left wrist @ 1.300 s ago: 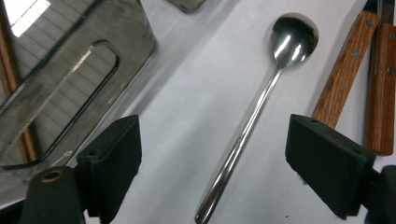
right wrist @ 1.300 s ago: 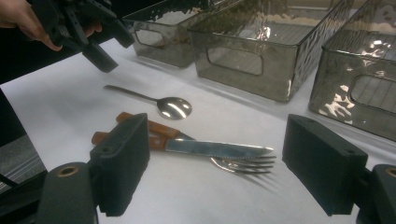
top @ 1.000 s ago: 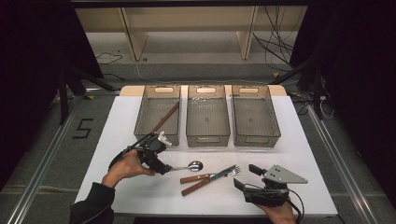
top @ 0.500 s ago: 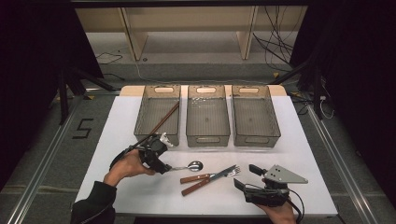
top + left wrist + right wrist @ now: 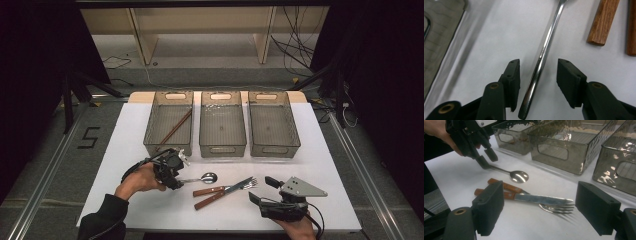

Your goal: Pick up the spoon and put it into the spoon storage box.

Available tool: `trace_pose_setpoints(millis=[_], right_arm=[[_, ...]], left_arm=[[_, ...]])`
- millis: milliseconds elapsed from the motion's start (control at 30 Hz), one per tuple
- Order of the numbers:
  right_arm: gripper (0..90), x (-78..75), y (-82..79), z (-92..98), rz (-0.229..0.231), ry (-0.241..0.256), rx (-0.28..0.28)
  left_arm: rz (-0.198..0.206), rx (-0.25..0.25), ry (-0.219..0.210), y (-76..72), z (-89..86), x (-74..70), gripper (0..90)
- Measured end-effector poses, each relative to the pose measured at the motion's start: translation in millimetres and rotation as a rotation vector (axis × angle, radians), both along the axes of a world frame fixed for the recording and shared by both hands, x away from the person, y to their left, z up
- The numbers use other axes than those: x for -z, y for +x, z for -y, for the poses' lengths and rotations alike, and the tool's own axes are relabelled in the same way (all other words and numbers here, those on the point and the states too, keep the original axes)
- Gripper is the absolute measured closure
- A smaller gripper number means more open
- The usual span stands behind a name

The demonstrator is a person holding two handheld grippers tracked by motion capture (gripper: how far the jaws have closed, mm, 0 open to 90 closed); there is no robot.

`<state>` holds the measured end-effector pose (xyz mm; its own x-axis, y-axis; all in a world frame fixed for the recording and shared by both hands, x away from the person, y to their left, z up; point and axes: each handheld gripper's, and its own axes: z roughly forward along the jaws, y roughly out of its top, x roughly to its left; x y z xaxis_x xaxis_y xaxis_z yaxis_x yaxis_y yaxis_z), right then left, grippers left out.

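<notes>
Nothing has moved: left gripper (image 5: 537, 68) gapes astride spoon (image 5: 541, 57); left bin (image 5: 169, 122) holds chopsticks (image 5: 175, 127).

Grey floor (image 5: 210, 75) — pale shelving (image 5: 200, 22) behind

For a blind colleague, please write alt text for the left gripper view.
The open left gripper straddles the handle of a steel spoon lying on the white table, one black jaw on each side. Two wooden handles lie at upper right.

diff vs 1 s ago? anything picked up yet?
Almost nothing moved. The left gripper stays low over the spoon, jaws open astride its handle, not closed. Right gripper, knife, fork and the three bins are unchanged.
</notes>
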<state>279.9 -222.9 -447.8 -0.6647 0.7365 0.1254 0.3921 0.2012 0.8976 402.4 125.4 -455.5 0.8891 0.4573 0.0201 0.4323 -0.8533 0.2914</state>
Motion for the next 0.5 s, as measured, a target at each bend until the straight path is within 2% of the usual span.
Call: trace_pose_setpoints(millis=[133, 200, 300, 500], right_arm=[[23.8, 0.1, -0.2, -0.2, 0.002, -0.003, -0.001], [23.7, 0.0, -0.2, -0.2, 0.002, -0.004, -0.001], [23.8, 0.0, -0.3, -0.2, 0.002, -0.004, -0.001], [23.8, 0.2, -0.2, 0.0, 0.001, -0.006, 0.0]], left_arm=[[-0.013, 0.014, 0.007, 1.2, 3.1, 1.3, 59.5], [-0.022, 0.036, 0.029, 3.0, 4.0, 1.9, 61.6], [-0.036, 0.045, 0.037, 4.5, 6.3, 4.4, 63.9], [-0.045, 0.046, 0.045, 6.3, 9.2, 5.6, 70.0]])
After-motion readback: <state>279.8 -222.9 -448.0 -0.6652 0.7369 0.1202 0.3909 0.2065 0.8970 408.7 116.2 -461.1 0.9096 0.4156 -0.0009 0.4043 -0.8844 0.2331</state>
